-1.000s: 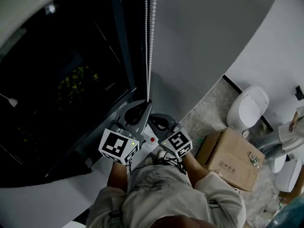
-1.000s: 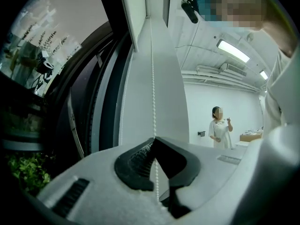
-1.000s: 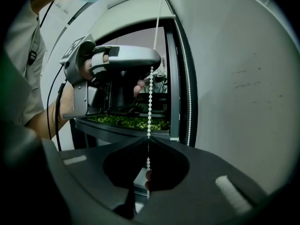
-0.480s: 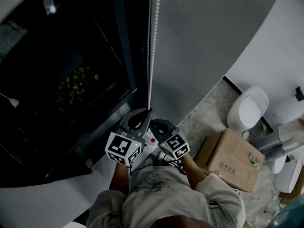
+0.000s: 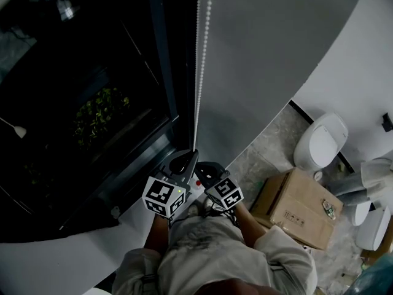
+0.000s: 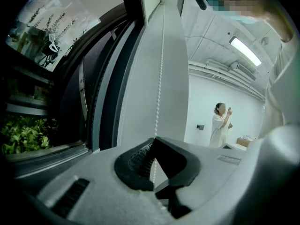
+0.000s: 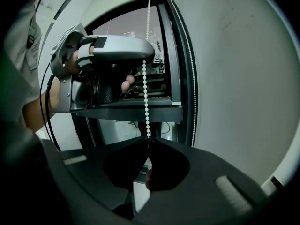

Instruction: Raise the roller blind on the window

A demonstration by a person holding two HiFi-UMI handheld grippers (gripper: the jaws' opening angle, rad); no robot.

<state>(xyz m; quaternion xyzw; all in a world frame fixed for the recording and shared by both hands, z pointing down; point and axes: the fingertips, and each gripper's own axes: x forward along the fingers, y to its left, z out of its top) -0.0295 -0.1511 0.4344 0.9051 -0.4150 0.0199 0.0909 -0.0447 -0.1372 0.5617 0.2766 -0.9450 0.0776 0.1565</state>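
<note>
A white bead chain [image 5: 198,72] hangs in two strands along the edge of the grey roller blind [image 5: 270,60], beside the dark window [image 5: 80,85]. My left gripper [image 5: 189,157] is shut on the chain, which runs up from its pads in the left gripper view [image 6: 159,78]. My right gripper [image 5: 201,168] sits just right of it and slightly lower, also shut. In the right gripper view the chain [image 7: 146,97] drops from the left gripper [image 7: 115,48] into the right gripper [image 7: 149,139], whose tips pinch it.
A white window sill [image 5: 80,251] lies below the glass. On the stone floor at the right stand a cardboard box [image 5: 298,204] and a white toilet [image 5: 319,141]. A person [image 6: 219,125] stands far back in the room. Plants [image 5: 98,112] show outside the window.
Both grippers have moved down the picture towards my body, still together and shut on the chain. More chain shows above them now.
</note>
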